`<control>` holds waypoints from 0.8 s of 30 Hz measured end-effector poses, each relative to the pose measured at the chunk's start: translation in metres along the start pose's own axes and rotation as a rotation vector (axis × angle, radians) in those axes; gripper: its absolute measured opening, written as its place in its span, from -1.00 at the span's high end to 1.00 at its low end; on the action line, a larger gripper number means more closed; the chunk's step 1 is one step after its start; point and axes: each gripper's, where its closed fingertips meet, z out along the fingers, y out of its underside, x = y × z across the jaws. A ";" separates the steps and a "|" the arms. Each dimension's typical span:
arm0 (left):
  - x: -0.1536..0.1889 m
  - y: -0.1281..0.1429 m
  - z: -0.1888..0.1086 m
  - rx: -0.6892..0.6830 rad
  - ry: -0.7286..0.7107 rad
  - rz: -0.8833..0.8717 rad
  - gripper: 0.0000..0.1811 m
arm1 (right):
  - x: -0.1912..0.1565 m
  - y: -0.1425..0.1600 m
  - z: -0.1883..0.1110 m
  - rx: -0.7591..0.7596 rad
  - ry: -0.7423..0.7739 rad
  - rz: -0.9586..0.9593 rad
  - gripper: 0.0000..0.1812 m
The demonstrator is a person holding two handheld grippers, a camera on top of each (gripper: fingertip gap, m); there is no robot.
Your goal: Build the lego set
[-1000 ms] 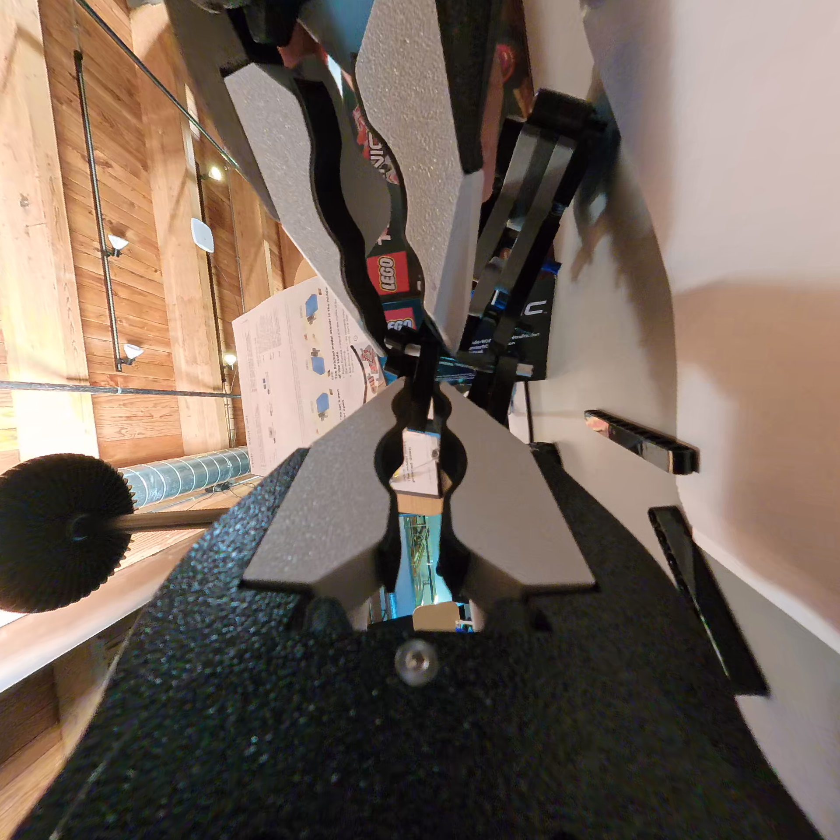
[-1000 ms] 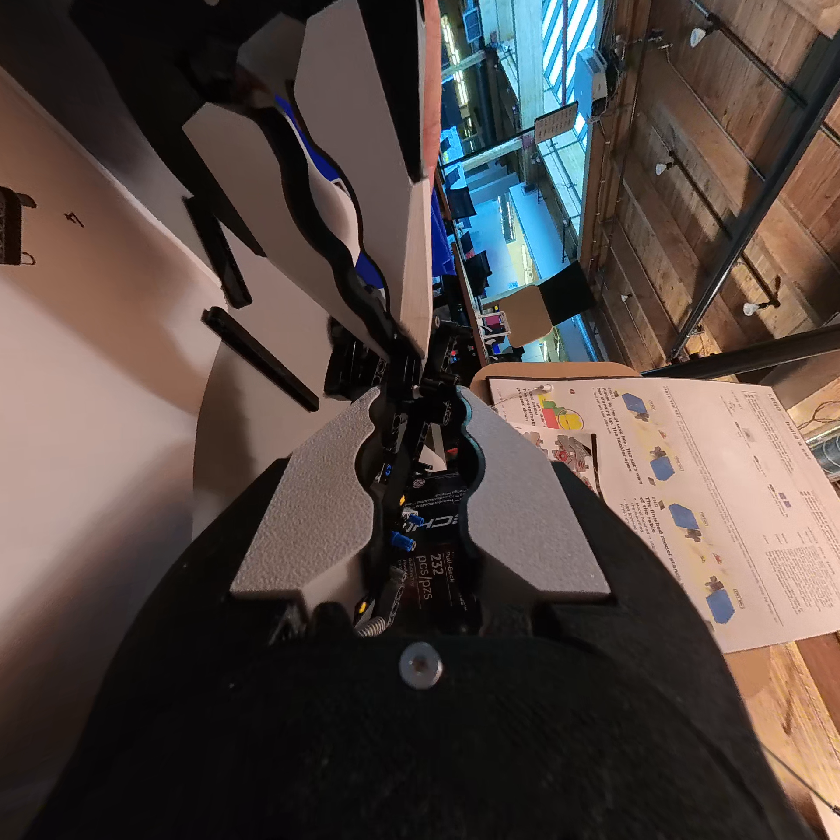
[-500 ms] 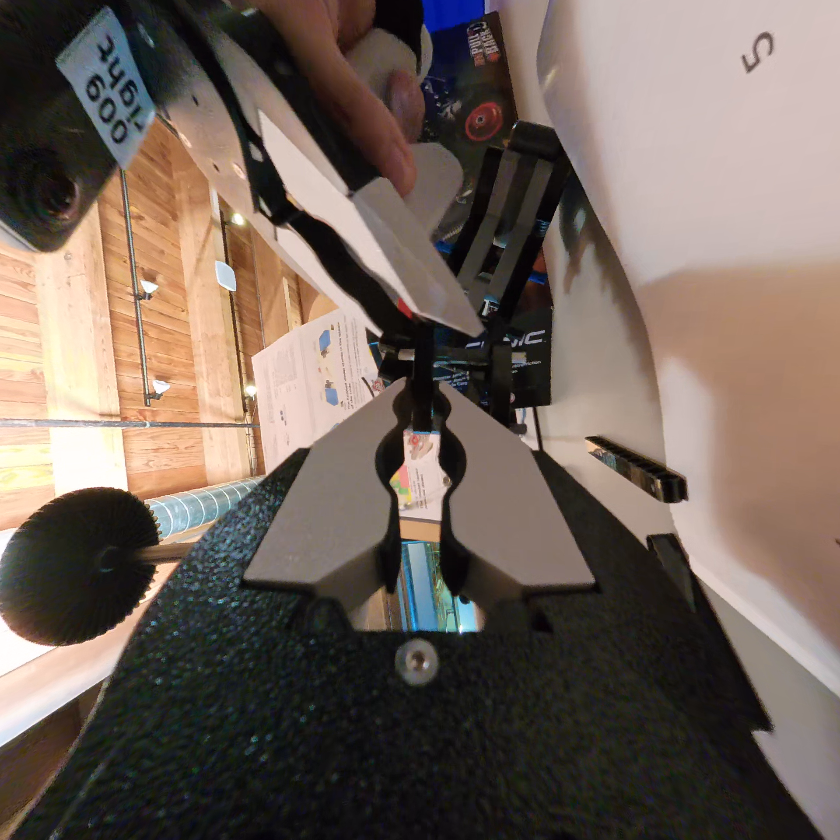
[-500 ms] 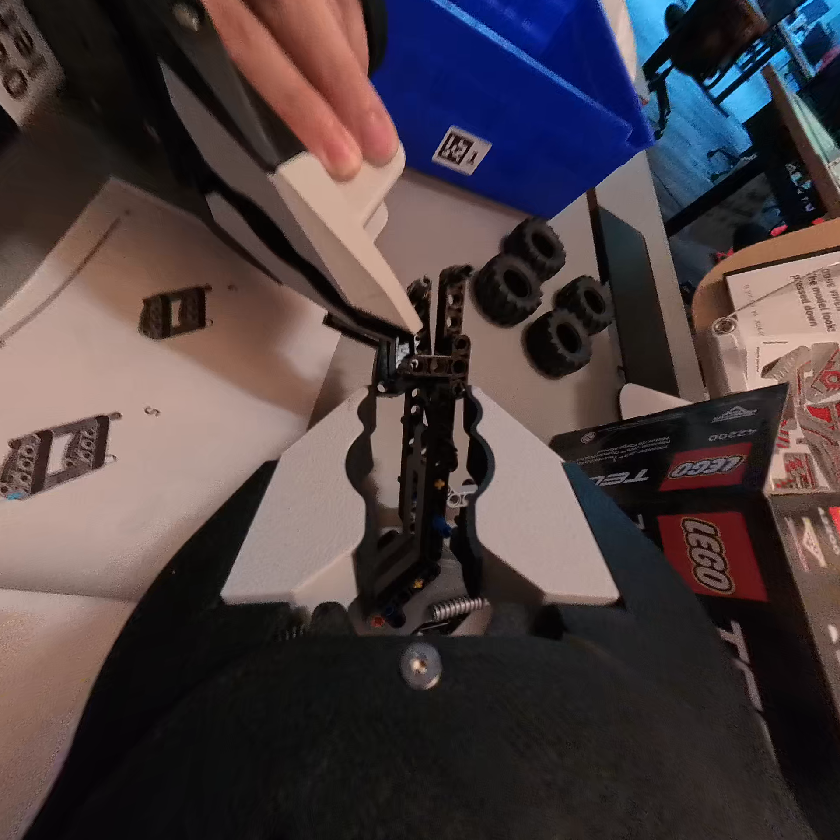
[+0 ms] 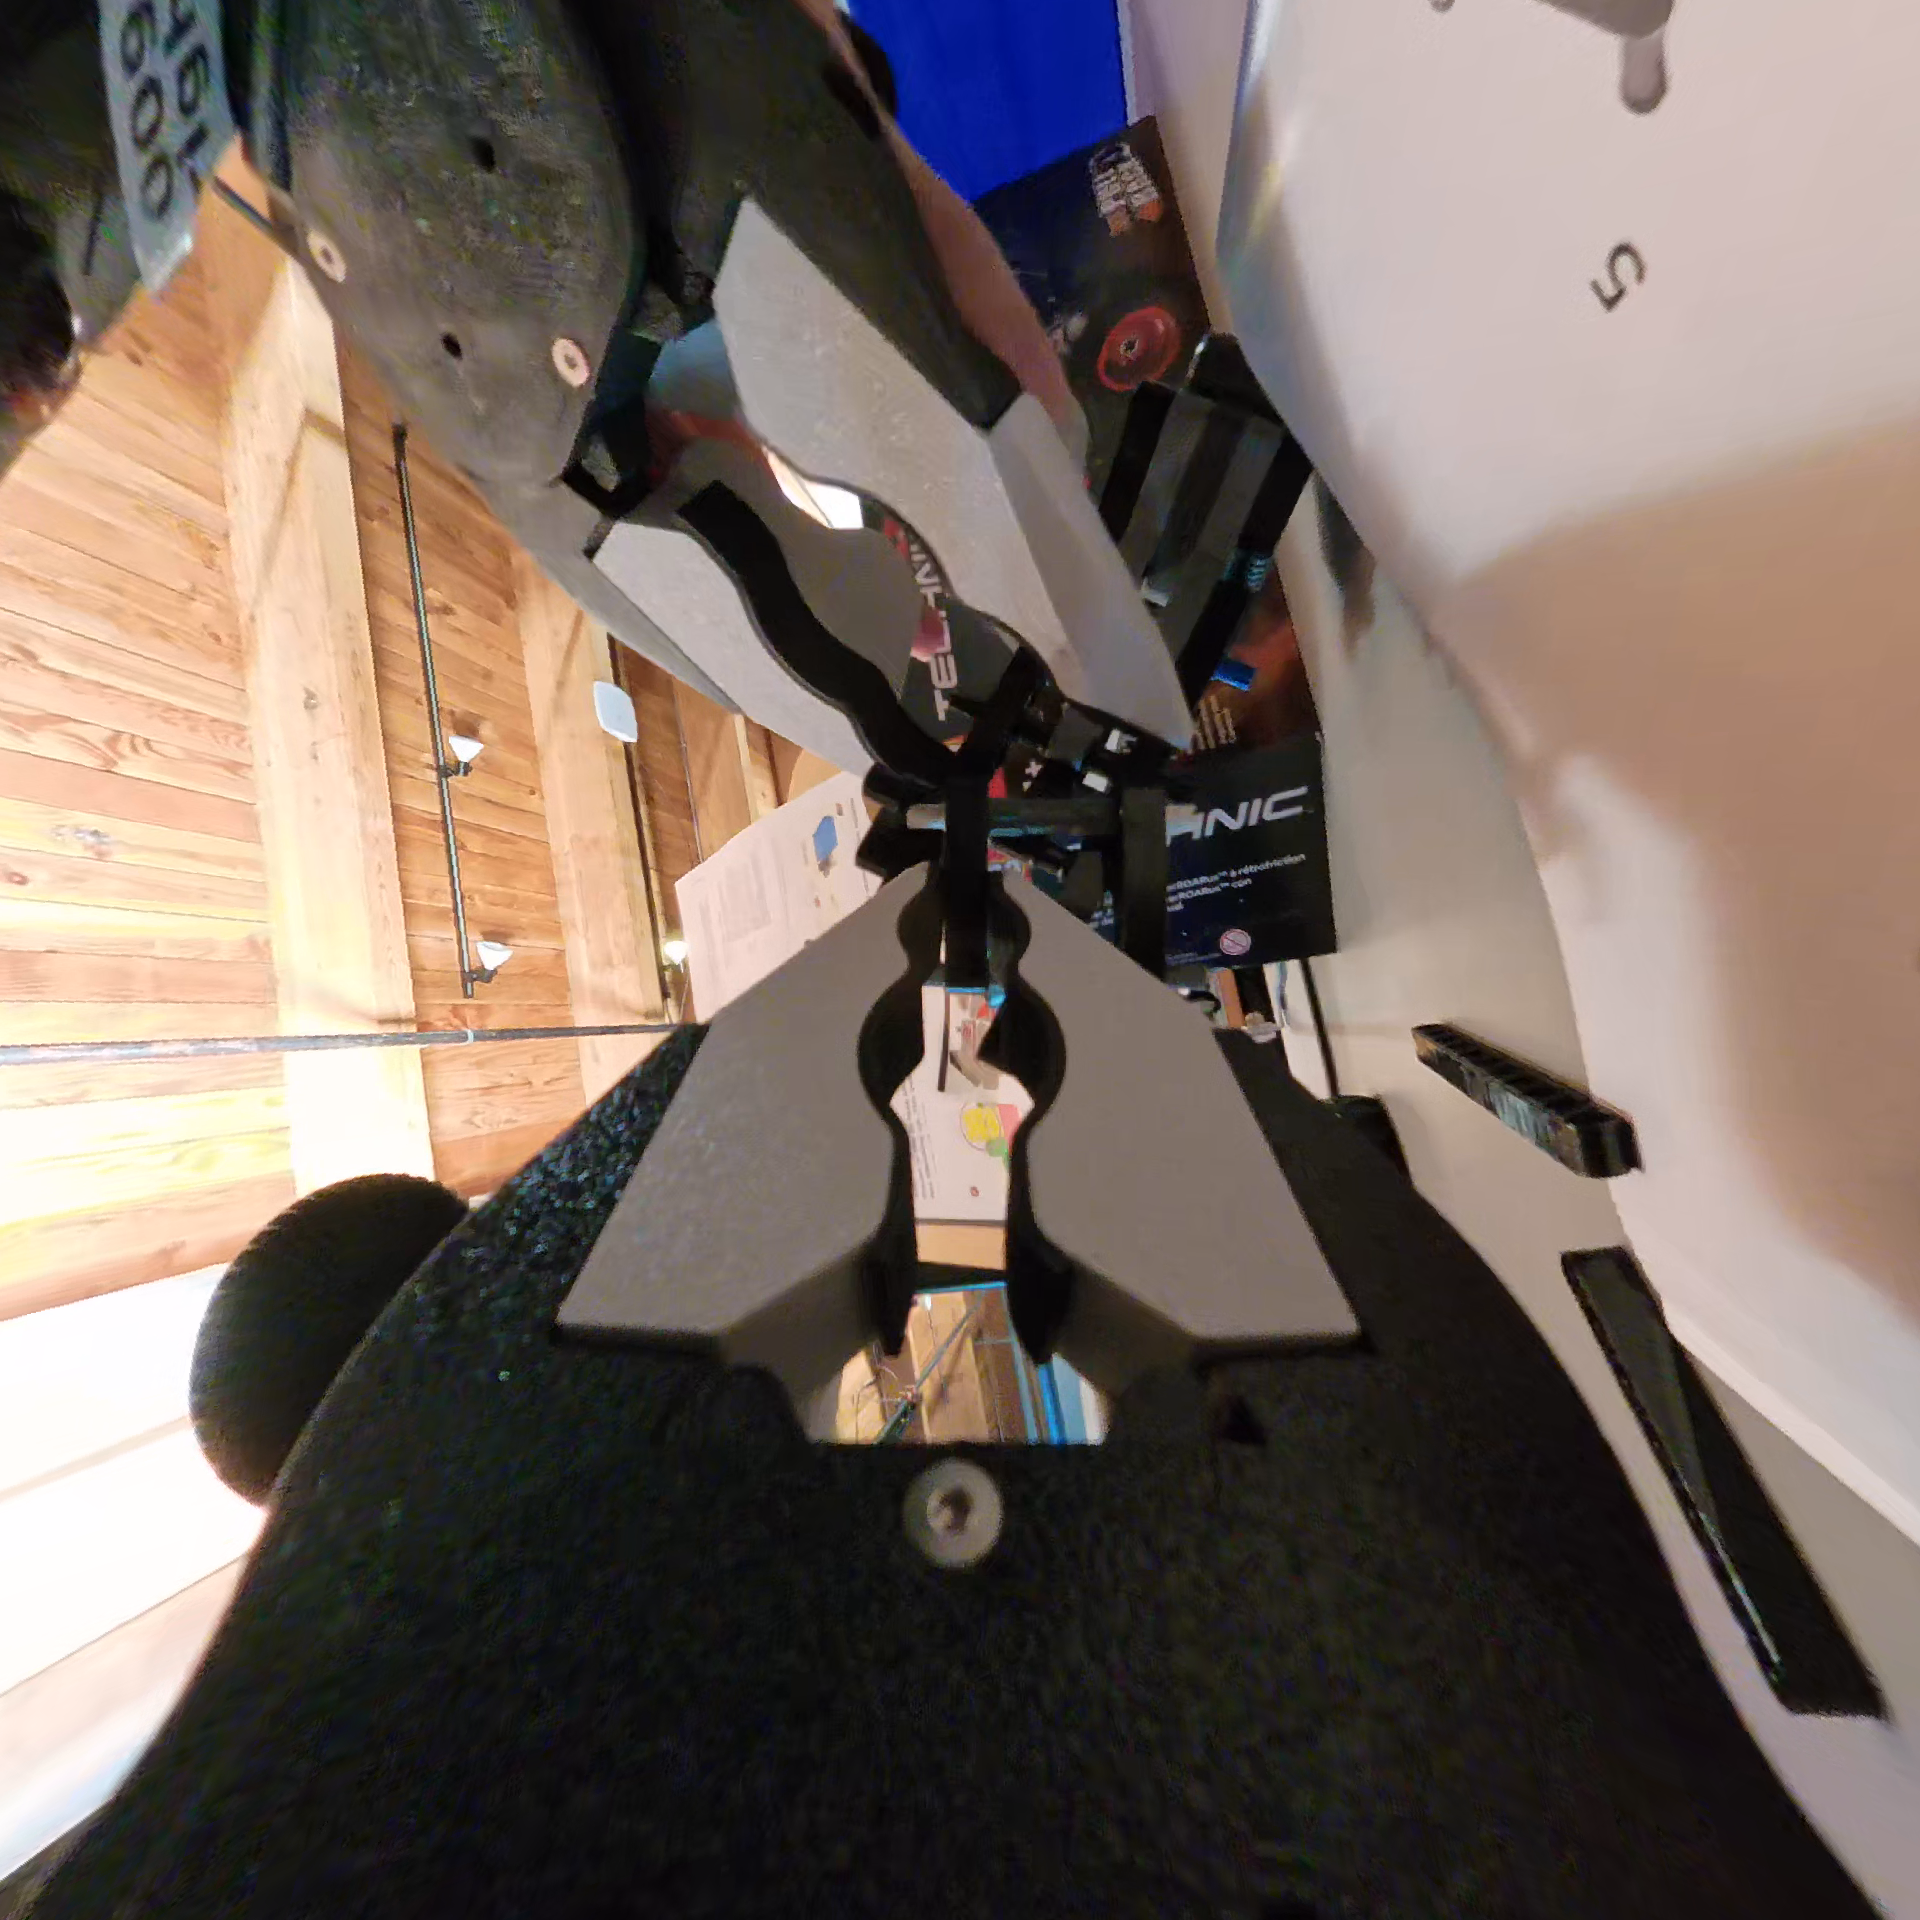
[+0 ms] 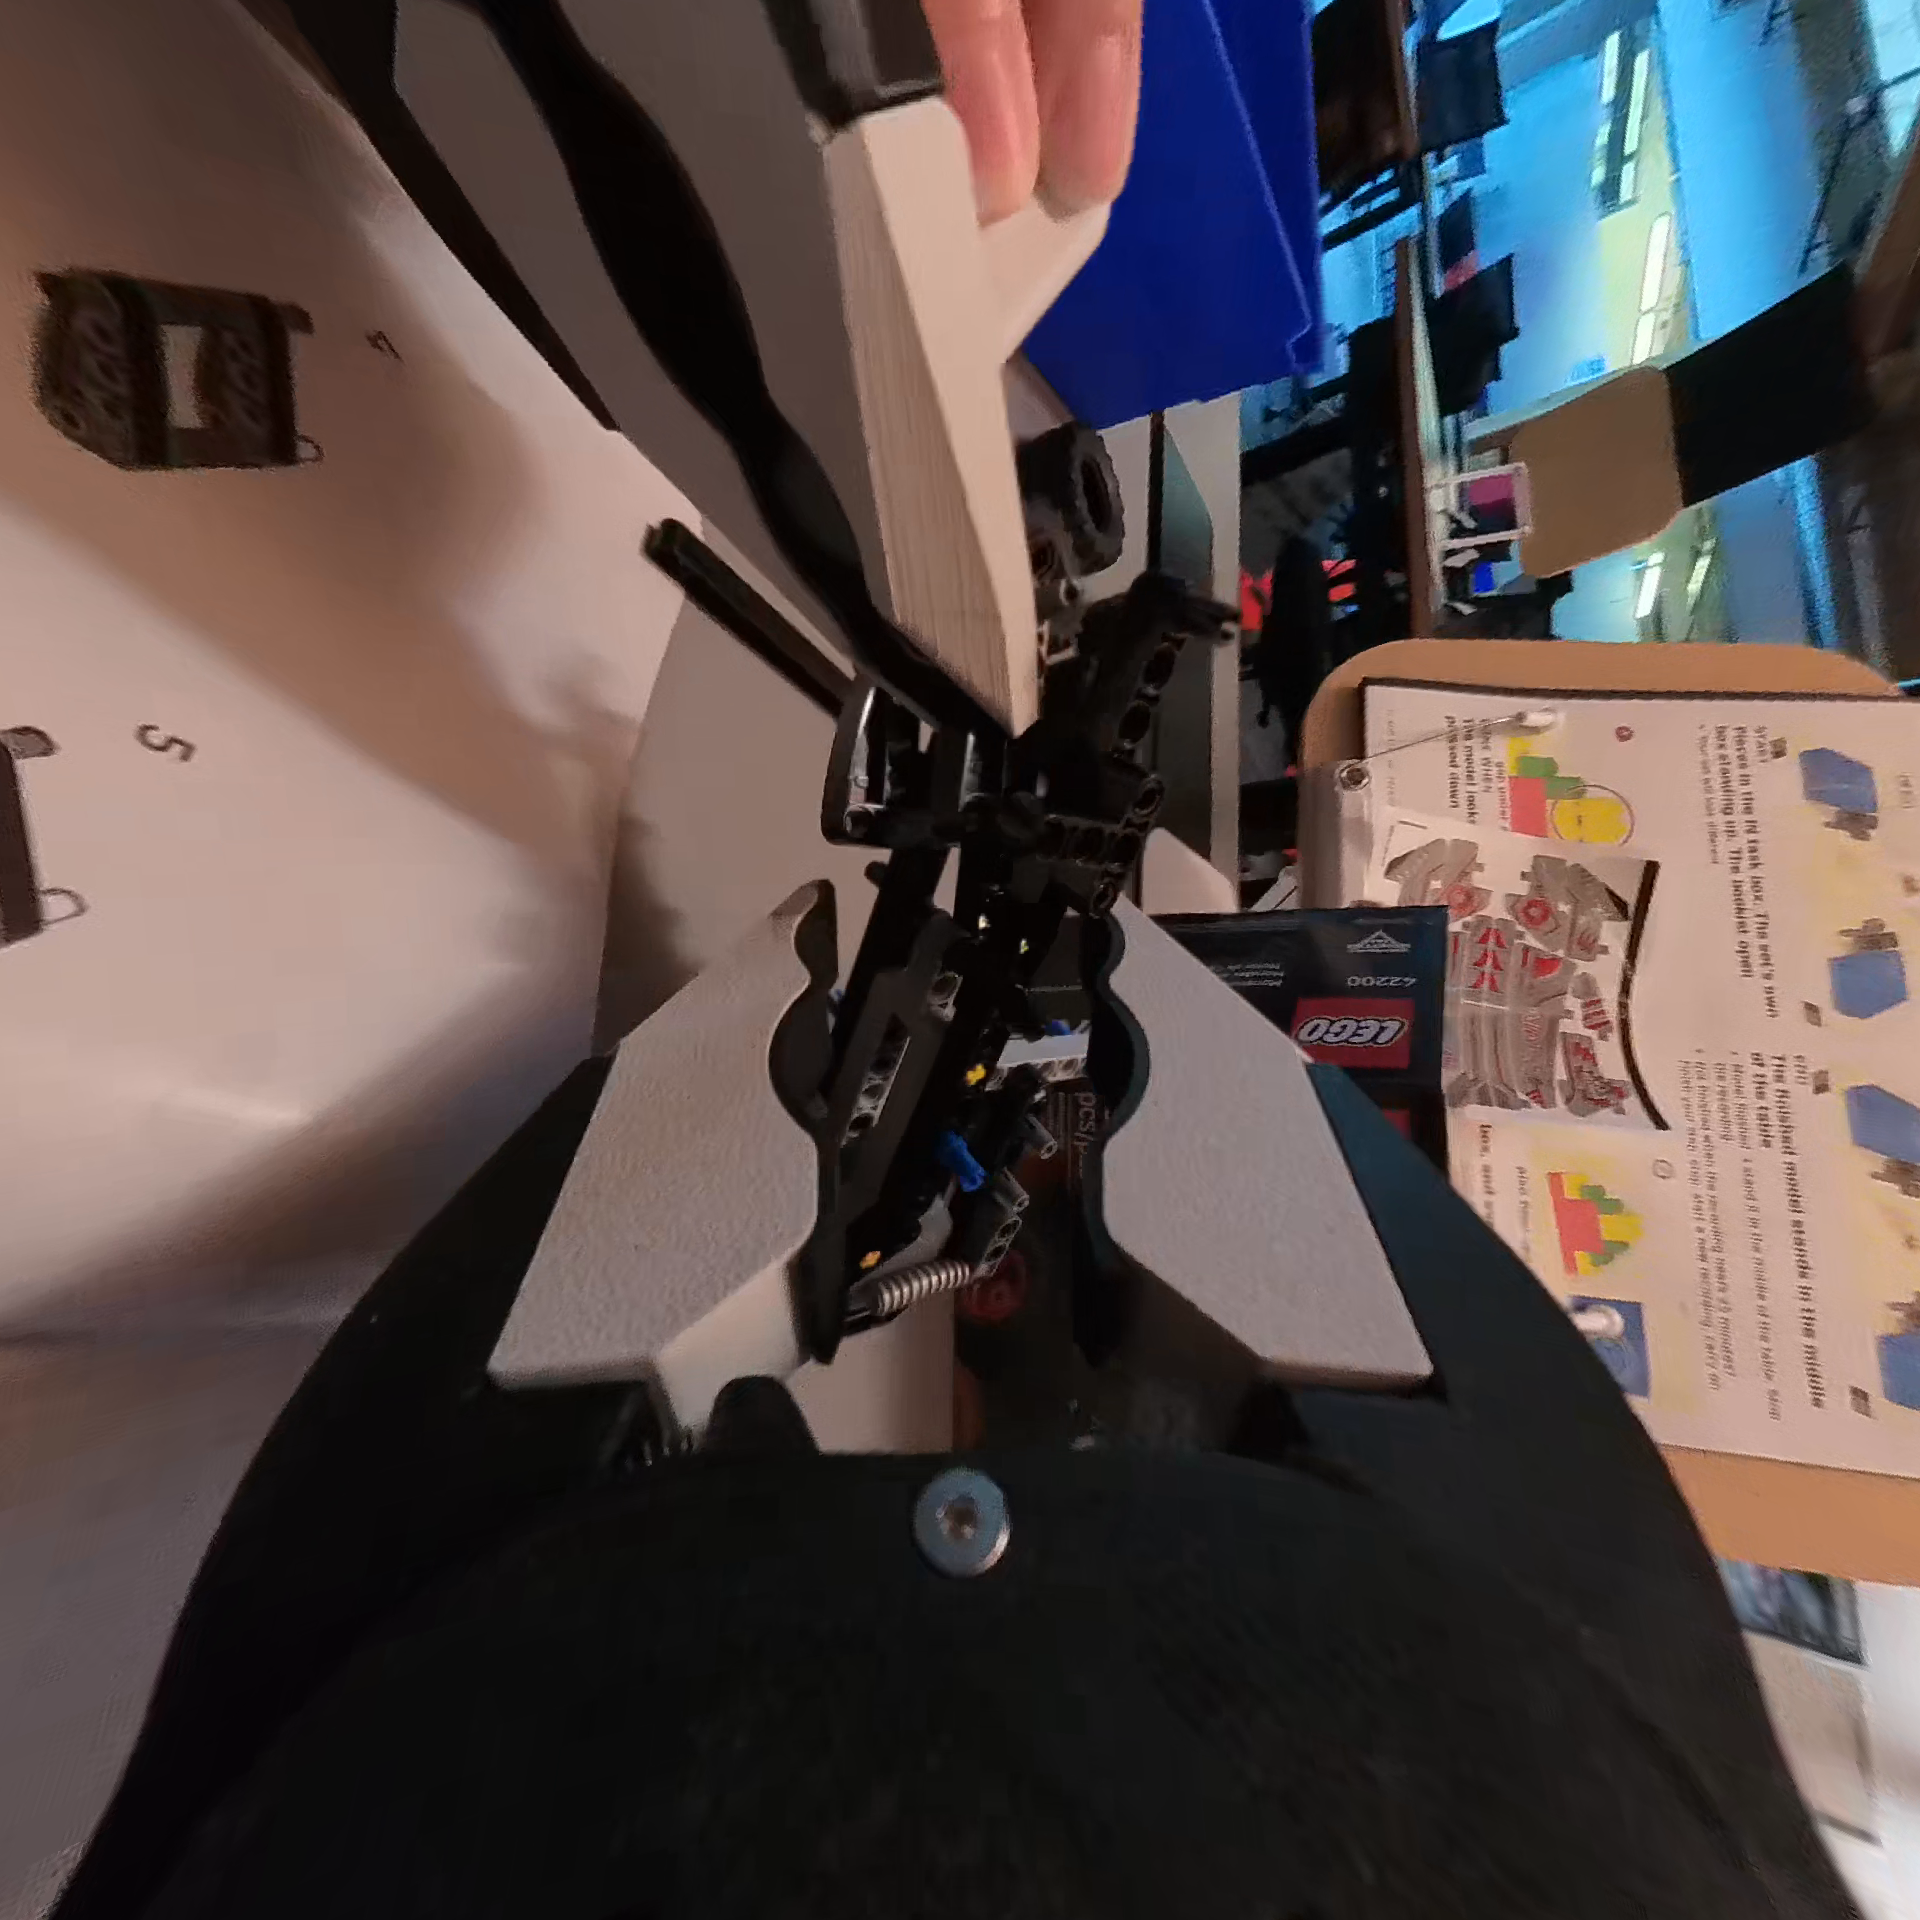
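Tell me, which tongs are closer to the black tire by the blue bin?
The left tongs. Their tips reach up near the black tire, gripping the top of the black model. The right tongs hold the model lower down, farther from the tire.

The left gripper [image 5: 964,914] has rough, matt grey fingers on a grainy black body. Beside it, the black beam [image 5: 1522,1098] is glossy plastic; plank wall [image 5: 135,727] is bare wood.

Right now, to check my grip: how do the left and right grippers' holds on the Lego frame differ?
The left gripper pinches one thin beam at its fingertips; the right gripper holds the Lego frame deep between its fingers. The left's fingers are nearly closed, the right's wider apart. Both grip one frame.
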 end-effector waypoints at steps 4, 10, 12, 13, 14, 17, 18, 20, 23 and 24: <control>0.004 0.000 0.000 0.000 0.040 0.032 0.94 | 0.012 -0.009 -0.003 -0.006 0.023 -0.020 0.48; 0.012 0.008 -0.002 -0.029 0.105 0.008 0.94 | 0.013 -0.016 0.002 -0.038 0.081 -0.051 0.43; 0.019 0.008 -0.006 -0.003 0.159 -0.033 0.94 | 0.004 -0.012 0.006 -0.026 0.028 0.011 0.40; 0.023 0.007 -0.009 0.011 0.200 -0.062 0.94 | 0.003 -0.010 0.008 -0.023 0.024 0.031 0.40; 0.030 0.007 -0.012 0.021 0.249 -0.104 0.94 | 0.000 -0.007 0.010 -0.026 0.010 0.041 0.40; 0.039 0.011 -0.015 0.033 0.305 -0.193 0.95 | -0.002 -0.007 0.015 -0.017 0.008 0.046 0.46; 0.042 0.015 -0.014 0.017 0.309 -0.202 0.95 | -0.003 -0.010 0.017 -0.004 0.001 0.058 0.48; 0.049 0.019 -0.013 -0.001 0.328 -0.216 0.95 | -0.003 -0.017 0.021 0.033 0.010 0.081 0.48; 0.057 0.026 -0.012 -0.021 0.348 -0.252 0.95 | -0.010 -0.015 0.032 0.019 -0.018 0.038 0.36; 0.058 0.029 -0.012 -0.028 0.345 -0.271 0.95 | -0.009 -0.014 0.034 0.008 -0.014 0.023 0.35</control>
